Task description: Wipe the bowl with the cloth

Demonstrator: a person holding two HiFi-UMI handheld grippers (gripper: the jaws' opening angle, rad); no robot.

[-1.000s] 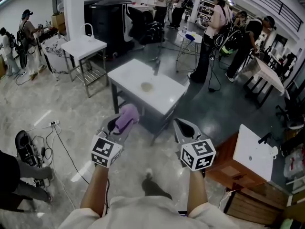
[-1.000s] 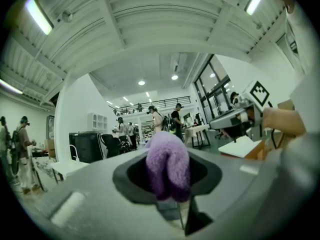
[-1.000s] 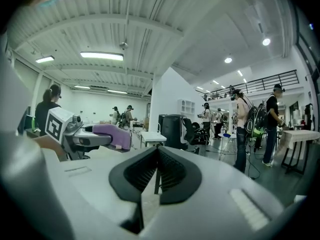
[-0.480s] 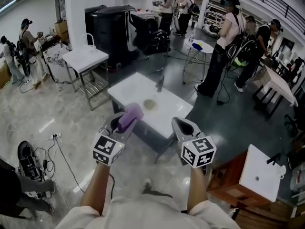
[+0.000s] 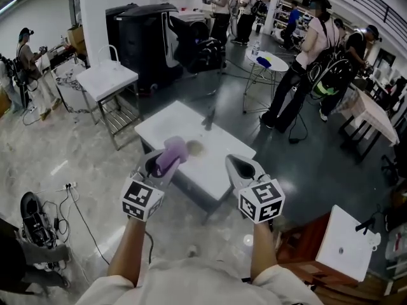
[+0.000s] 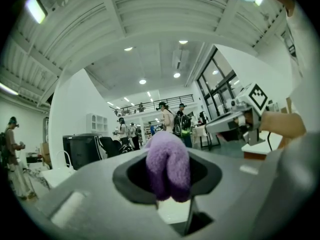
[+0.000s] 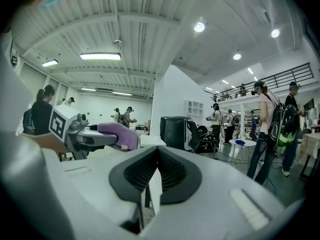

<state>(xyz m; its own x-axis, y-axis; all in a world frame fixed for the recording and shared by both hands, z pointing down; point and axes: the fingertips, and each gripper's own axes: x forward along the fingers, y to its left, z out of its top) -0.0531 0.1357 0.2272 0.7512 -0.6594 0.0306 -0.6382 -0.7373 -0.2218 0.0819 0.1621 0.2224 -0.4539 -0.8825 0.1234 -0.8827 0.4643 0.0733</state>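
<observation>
A purple cloth (image 5: 170, 154) is pinched in my left gripper (image 5: 159, 165), which is shut on it; the cloth (image 6: 167, 166) bulges out between the jaws in the left gripper view. My right gripper (image 5: 236, 166) is shut and holds nothing, its ribbed pads (image 7: 167, 171) pressed together. Both point level toward a white table (image 5: 165, 129) ahead. On that table lies a shallow pale bowl (image 5: 194, 147), just beyond the cloth. A dark upright thing (image 5: 208, 119) stands behind it. The left gripper with the cloth (image 7: 120, 135) also shows in the right gripper view.
A second white table (image 5: 105, 77) with metal legs stands at the back left beside a black cabinet (image 5: 143, 33). A small round table (image 5: 266, 61) and several people stand at the back right. Cables and a bag (image 5: 32, 221) lie on the floor at left. A wooden box (image 5: 318, 253) sits at right.
Both grippers have come closer to the white table, which now lies right in front of them. The cloth stays held in the left one.
</observation>
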